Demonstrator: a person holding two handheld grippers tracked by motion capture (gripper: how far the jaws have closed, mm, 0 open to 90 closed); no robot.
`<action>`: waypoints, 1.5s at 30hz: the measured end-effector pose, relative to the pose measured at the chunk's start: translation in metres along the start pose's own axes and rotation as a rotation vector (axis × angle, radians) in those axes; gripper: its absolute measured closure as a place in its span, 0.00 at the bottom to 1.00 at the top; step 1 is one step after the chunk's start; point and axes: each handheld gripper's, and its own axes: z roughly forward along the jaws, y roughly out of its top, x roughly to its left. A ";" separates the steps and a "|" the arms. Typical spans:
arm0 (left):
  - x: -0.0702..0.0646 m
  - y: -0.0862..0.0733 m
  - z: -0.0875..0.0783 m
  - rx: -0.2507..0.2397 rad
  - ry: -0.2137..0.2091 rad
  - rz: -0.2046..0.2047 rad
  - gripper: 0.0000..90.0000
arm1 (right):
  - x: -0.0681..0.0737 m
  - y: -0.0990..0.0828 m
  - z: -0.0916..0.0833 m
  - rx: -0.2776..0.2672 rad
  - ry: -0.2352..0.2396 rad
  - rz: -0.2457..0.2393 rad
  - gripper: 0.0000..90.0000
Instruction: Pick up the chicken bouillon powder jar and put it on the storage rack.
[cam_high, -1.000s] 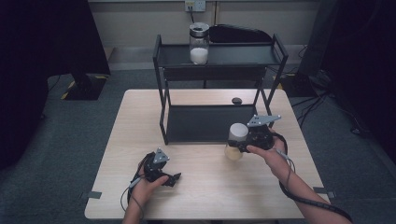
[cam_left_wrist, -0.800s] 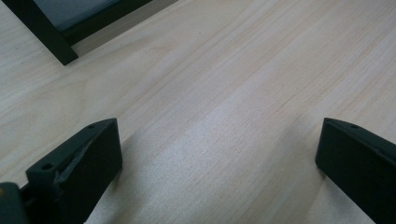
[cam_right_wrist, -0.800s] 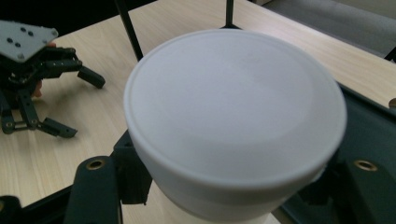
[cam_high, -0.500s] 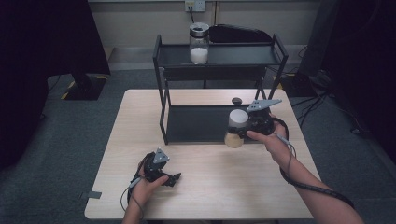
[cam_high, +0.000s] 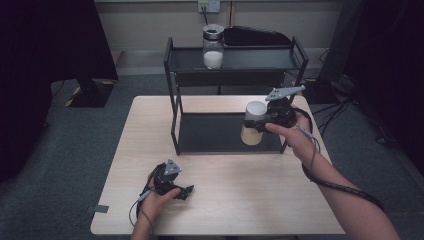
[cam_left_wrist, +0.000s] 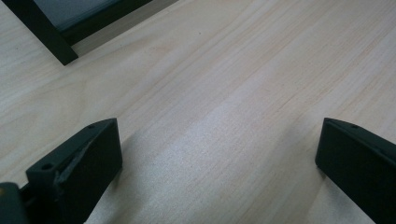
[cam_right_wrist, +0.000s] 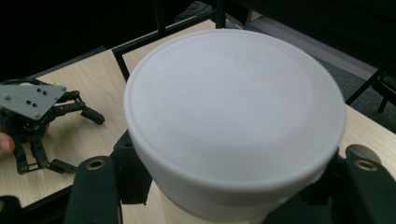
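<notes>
The right hand-held gripper (cam_high: 261, 120) grasps a clear jar with a white round lid and a pale yellowish filling (cam_high: 253, 123), its jaws clamped on the body just under the lid. It holds the jar upright in the air in front of the black metal two-tier shelf rack (cam_high: 170, 95), between the two tiers, probably to place it on the top tier. A second clear glass jar with a dark lid and white contents (cam_high: 213, 46) already stands on that tier beside a black elongated case (cam_high: 257, 37). The left hand-held gripper (cam_high: 182, 192) rests released on the light wooden surface (cam_high: 240, 200), jaws wide apart and holding nothing, out of the way. Grey carpet and trailing cables surround the surface.
</notes>
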 end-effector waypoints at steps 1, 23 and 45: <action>0.000 0.000 0.000 0.001 0.000 0.001 0.00 | 0.000 0.003 -0.001 -0.001 -0.003 -0.002 0.39; 0.000 0.000 0.000 0.003 -0.001 0.004 0.00 | -0.006 0.071 -0.037 -0.011 -0.056 -0.009 0.39; 0.000 0.000 0.000 0.003 -0.001 0.004 0.00 | -0.008 0.136 -0.066 -0.035 -0.093 -0.016 0.39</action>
